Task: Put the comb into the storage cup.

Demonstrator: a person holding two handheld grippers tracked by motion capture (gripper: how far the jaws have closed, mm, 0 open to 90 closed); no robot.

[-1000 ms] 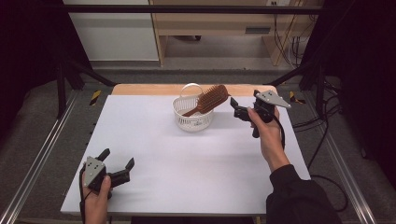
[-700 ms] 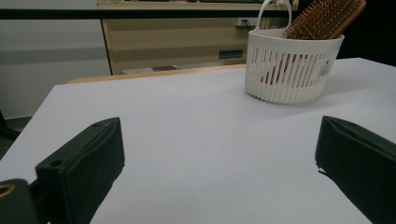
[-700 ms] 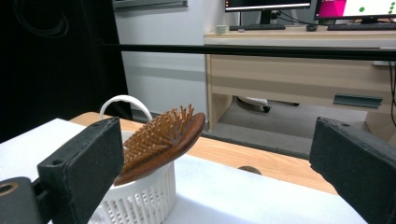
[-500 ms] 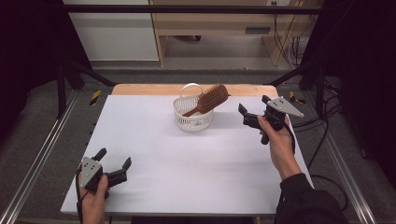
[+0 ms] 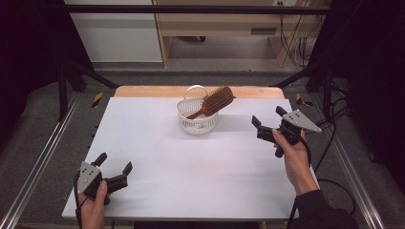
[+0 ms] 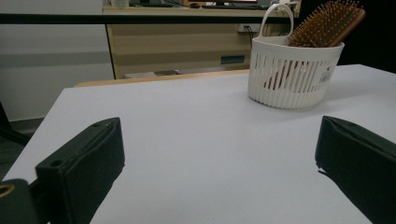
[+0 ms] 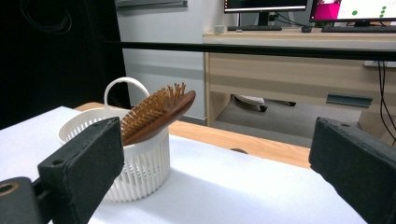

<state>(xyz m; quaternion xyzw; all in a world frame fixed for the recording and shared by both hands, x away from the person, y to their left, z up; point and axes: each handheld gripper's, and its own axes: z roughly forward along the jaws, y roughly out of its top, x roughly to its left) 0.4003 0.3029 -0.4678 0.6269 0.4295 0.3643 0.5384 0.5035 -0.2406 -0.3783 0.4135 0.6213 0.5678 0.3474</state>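
— High view, what's the scene? 
— A white basket [image 5: 197,116] stands on the far middle of the white surface [image 5: 191,162], with a wooden brush [image 5: 213,102] leaning in it, bristle head up and poking over the rim toward the right. The handle end is down inside the basket.

— And the right hand? 
— The right hand [image 5: 292,155] comes in from the lower right, forearm angled up the surface's right side, gripping the right claw [image 5: 267,123] above the surface. It sits to the right of the basket, apart from it, and points left toward it. The jaws are spread wide and hold nothing.

— From the right gripper view? 
— Basket [image 7: 123,158] and brush [image 7: 156,114] sit behind the left jaw, partly covered by it; the gap between the jaws looks out over the surface's edge to a desk beyond.

— The left hand? 
— The left hand [image 5: 93,202] rests at the near left corner, holding the left claw [image 5: 114,163] low over the surface, well apart from the basket. Its jaws are also wide and empty, aimed up and to the right.

— Left gripper view? 
— Basket [image 6: 294,74] and brush [image 6: 327,25] stand far off at upper right, bare surface between the jaws.
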